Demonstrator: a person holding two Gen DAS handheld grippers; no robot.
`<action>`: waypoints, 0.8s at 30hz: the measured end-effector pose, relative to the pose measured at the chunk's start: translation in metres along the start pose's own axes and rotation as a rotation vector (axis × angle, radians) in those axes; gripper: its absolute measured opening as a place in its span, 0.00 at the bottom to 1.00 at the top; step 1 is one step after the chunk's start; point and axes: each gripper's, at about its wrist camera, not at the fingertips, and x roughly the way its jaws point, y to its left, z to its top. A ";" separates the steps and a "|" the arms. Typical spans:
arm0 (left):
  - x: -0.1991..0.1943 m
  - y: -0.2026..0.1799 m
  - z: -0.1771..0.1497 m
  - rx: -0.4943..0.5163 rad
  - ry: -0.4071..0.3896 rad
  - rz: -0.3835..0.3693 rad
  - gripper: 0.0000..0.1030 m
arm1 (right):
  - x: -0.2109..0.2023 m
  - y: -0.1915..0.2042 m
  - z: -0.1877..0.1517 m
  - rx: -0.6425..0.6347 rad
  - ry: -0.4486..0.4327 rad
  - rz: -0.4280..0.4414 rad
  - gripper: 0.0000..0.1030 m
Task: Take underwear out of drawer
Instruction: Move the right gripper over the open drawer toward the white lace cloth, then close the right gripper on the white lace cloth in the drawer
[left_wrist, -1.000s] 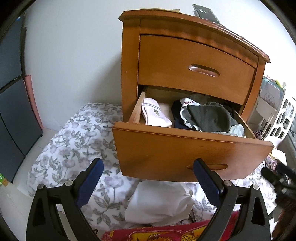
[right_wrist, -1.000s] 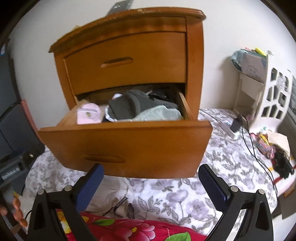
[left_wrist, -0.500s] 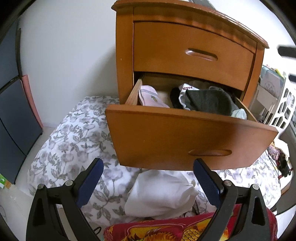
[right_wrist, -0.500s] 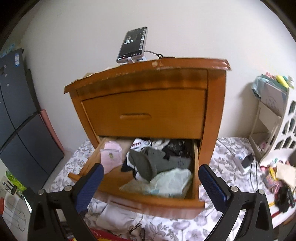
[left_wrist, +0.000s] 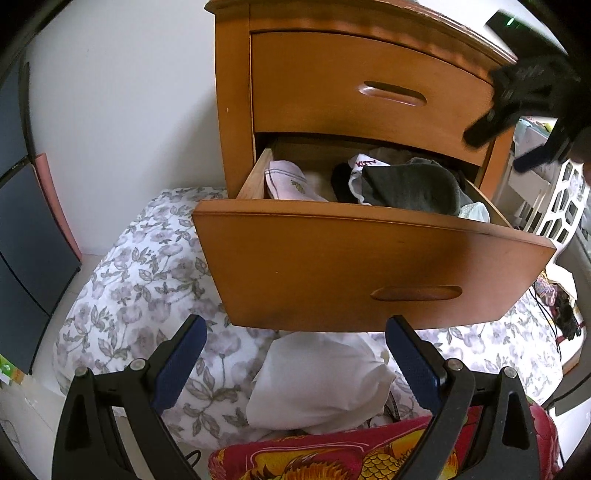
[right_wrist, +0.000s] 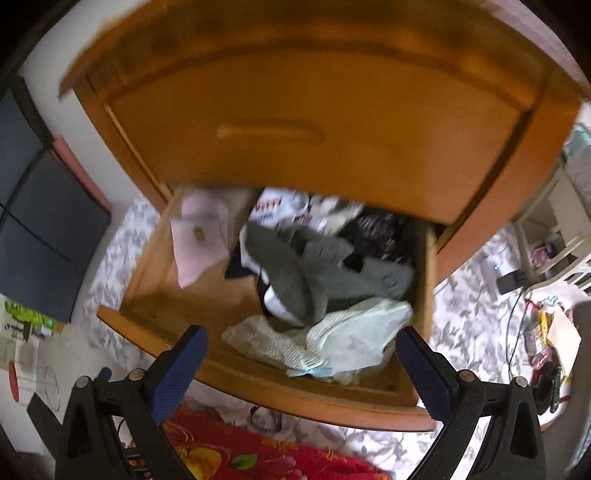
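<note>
The lower drawer (left_wrist: 332, 266) of a wooden nightstand stands pulled out, full of folded and crumpled underwear. Inside lie a pale pink piece (right_wrist: 201, 236) at the left, a dark grey piece (right_wrist: 314, 269) in the middle and a pale mint piece (right_wrist: 347, 336) near the front. My right gripper (right_wrist: 301, 360) hangs open above the drawer's front part, over the mint piece, holding nothing; in the left wrist view it shows as a dark shape (left_wrist: 524, 107) at the upper right. My left gripper (left_wrist: 293, 354) is open below the drawer front, empty.
The upper drawer (left_wrist: 369, 88) is closed. A floral sheet (left_wrist: 147, 280) covers the floor, with a white cloth bundle (left_wrist: 317, 384) and a red patterned fabric (left_wrist: 332, 458) under the drawer. A white shelf unit (left_wrist: 554, 206) stands to the right, dark panels (left_wrist: 22, 229) to the left.
My right gripper rose and swung forward over the open drawer, now looking down into it; its view is blurred with motion. My left gripper lowered slightly in front of the drawer.
</note>
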 end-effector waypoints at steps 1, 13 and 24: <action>0.000 0.000 0.000 0.000 0.000 -0.002 0.95 | 0.009 0.000 0.000 0.007 0.028 0.001 1.00; 0.005 0.004 0.001 -0.022 0.016 -0.019 0.95 | 0.087 -0.021 -0.005 0.137 0.287 -0.032 0.96; 0.005 0.007 0.000 -0.039 0.021 -0.028 0.95 | 0.112 -0.030 -0.022 0.155 0.335 -0.055 0.75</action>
